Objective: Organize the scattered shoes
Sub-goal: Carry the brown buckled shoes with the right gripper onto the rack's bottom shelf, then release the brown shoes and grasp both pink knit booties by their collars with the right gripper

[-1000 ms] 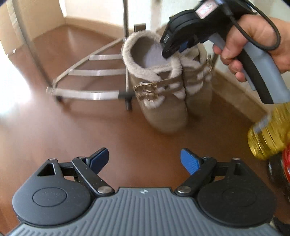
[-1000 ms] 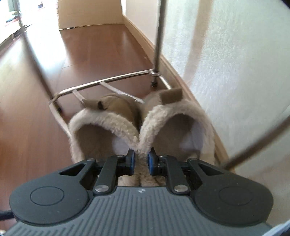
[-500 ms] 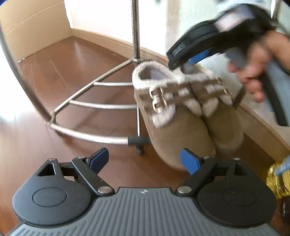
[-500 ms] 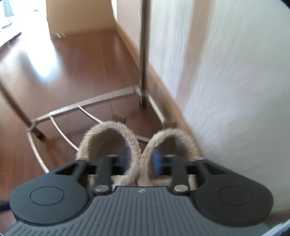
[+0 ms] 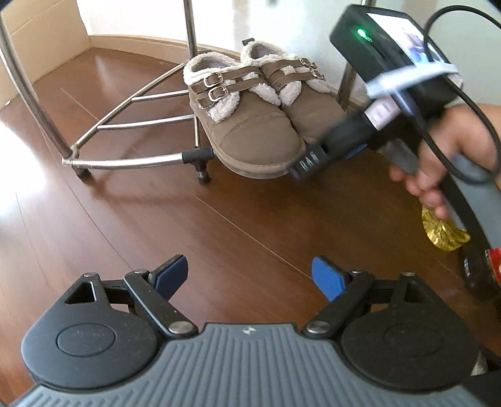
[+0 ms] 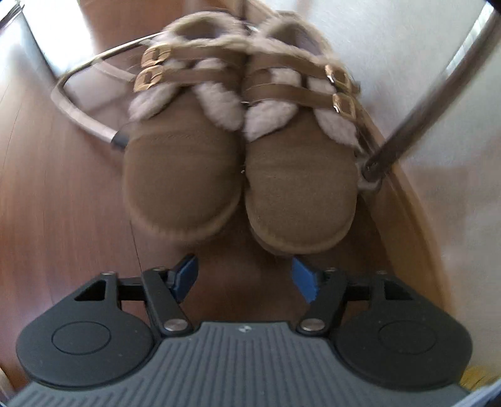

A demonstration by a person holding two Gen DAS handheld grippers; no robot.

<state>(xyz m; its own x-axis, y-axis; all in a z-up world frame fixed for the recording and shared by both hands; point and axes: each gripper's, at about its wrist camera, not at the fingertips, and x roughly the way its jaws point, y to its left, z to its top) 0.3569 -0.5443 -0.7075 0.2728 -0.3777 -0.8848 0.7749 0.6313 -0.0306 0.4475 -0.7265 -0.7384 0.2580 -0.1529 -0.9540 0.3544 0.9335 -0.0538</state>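
Observation:
Two tan fleece-lined shoes with buckled straps sit side by side on the bottom tier of a metal rack (image 5: 134,161), toes toward me: the left shoe (image 5: 247,134) (image 6: 178,175) and the right shoe (image 5: 313,103) (image 6: 300,194). My right gripper (image 6: 244,277) is open and empty, just in front of the toes; in the left wrist view it (image 5: 316,158) hangs by the left shoe's toe. My left gripper (image 5: 250,277) is open and empty, low over the wooden floor, well back from the rack.
The rack's upright poles (image 5: 191,28) (image 6: 432,106) stand beside the shoes, against a white wall (image 6: 407,47) with a baseboard. A gold foil-topped object (image 5: 443,233) and a dark red-labelled item (image 5: 482,269) sit at the right. A cardboard box (image 5: 40,37) stands far left.
My right gripper, shut on the two shoes' collars, set them onto the rack, then let go, opened and pulled back to the toes. The left gripper stayed open.

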